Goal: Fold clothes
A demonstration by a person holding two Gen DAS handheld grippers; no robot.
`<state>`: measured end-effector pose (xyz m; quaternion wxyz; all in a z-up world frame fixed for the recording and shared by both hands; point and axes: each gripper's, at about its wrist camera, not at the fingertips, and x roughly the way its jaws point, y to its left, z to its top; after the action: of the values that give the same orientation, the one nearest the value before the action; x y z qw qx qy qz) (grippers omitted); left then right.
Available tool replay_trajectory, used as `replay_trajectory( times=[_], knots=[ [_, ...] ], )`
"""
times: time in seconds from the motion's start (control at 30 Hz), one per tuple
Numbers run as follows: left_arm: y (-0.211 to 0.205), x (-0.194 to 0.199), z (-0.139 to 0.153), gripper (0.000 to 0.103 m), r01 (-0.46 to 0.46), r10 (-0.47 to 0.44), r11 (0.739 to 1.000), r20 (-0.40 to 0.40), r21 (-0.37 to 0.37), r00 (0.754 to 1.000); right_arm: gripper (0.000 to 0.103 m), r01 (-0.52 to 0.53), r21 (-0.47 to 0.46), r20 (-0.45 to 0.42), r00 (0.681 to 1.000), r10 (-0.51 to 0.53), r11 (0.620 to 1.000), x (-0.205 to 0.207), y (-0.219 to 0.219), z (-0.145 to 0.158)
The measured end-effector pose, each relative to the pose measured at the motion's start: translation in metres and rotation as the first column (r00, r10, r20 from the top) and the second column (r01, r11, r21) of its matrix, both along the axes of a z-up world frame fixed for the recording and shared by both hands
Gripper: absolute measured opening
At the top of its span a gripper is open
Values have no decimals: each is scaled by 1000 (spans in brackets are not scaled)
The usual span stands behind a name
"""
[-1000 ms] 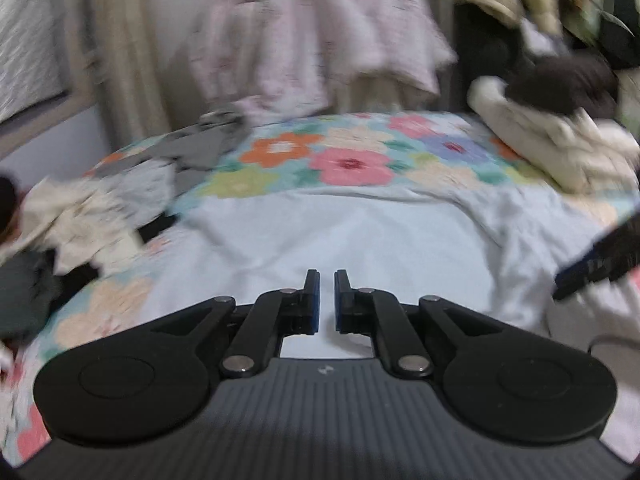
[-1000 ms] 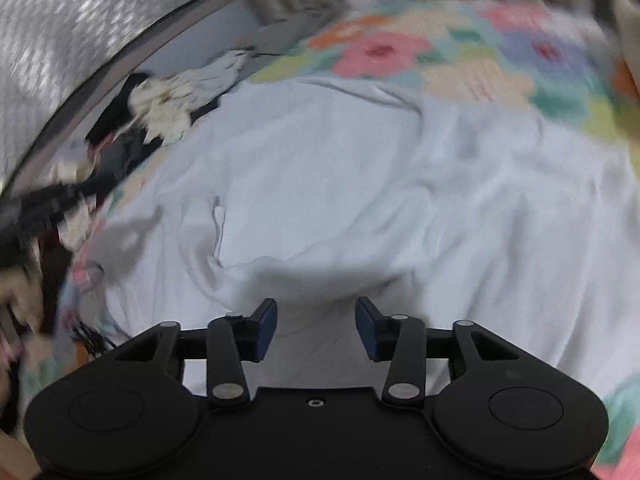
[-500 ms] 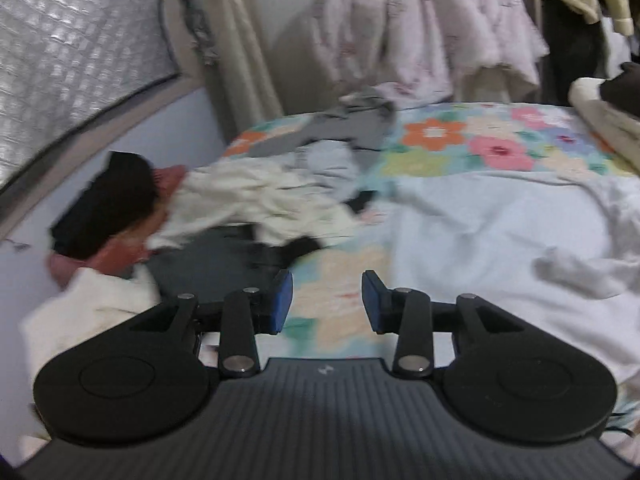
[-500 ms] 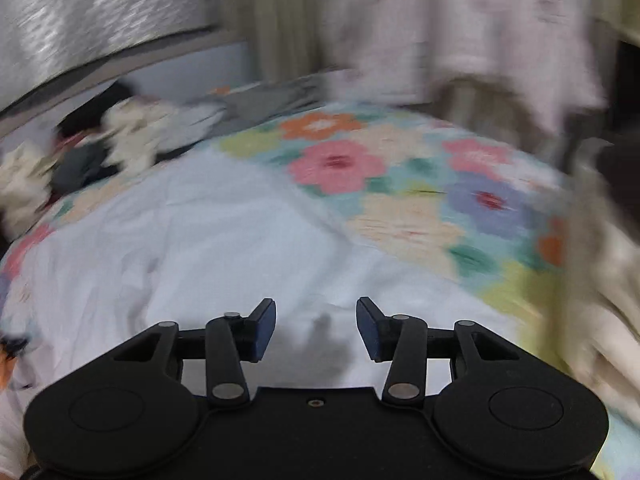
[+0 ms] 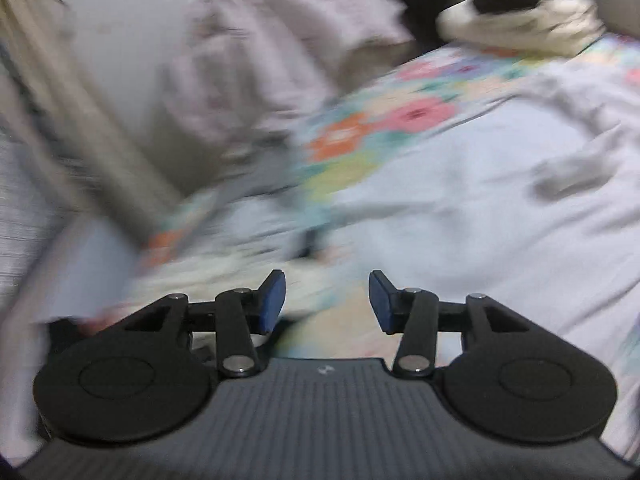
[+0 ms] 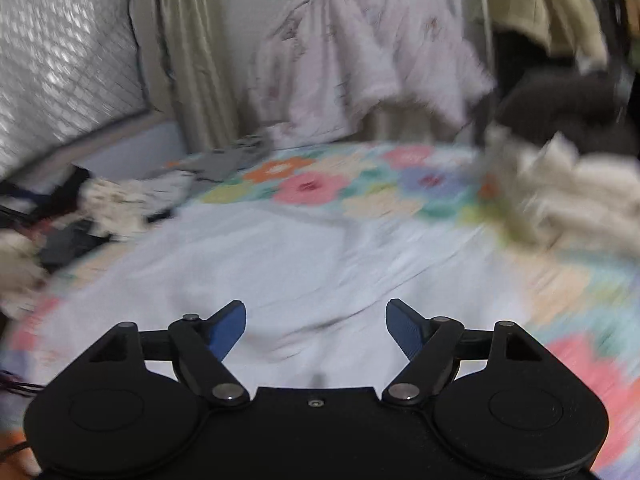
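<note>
The left gripper (image 5: 326,298) fills the near edge of its view, its jaws having just been opening; they stand partly apart with nothing between them. Its blue pads (image 5: 272,300) hang over blurred fabric, and what lies directly under them at 6 o'clock is too smeared to name. The white garment (image 5: 460,208) spreads from centre out to 3 o'clock, wrinkled, its right part cut off by the frame. Beyond it at 1 o'clock lies the floral bedspread (image 5: 380,120), and past that a cream pile (image 5: 520,28) at the far corner. At 11 o'clock a pink cloth (image 5: 272,52) hangs, heavily blurred.

The right gripper (image 6: 316,326) has also just been opening its jaws; they stand wide and hold nothing. The garment (image 6: 300,264) lies just ahead of them, reaching toward 12 o'clock, its near edge hidden under the gripper body. Loose clothes (image 6: 112,204) are heaped at 9 o'clock, too jumbled to tell apart. The bedspread (image 6: 360,188) shows at 12 o'clock, the cream pile (image 6: 568,188) at 2 o'clock, blurred. Farthest, the pink cloth (image 6: 360,64) hangs beside a curtain (image 6: 188,52).
</note>
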<state>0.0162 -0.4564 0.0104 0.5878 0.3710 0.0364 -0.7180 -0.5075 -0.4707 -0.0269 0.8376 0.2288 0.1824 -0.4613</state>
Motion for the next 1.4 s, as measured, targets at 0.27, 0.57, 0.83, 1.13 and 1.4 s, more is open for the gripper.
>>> replay_trajectory(
  times=[0.27, 0.57, 0.83, 1.13, 1.4],
  knots=[
    [-61, -142, -62, 45, 290, -301, 953, -375, -87, 877, 26, 35, 102, 29, 999, -38, 994, 47, 18, -37],
    [-81, -246, -130, 66, 488, -442, 862, -266, 140, 857, 28, 132, 229, -18, 991, -131, 964, 54, -20, -65],
    [-109, -178, -137, 12, 317, 72, 900, -821, 298, 566, 39, 187, 293, -15, 981, -191, 938, 53, -35, -72],
    [-98, -138, -171, 12, 342, 381, 853, -919, 393, 107, 42, 222, 322, -22, 974, -227, 920, 64, -54, -62],
    [-82, -162, -124, 12, 395, 207, 869, -943, 299, 259, 31, 190, 422, 154, 949, -276, 887, 52, -53, -58]
  ],
)
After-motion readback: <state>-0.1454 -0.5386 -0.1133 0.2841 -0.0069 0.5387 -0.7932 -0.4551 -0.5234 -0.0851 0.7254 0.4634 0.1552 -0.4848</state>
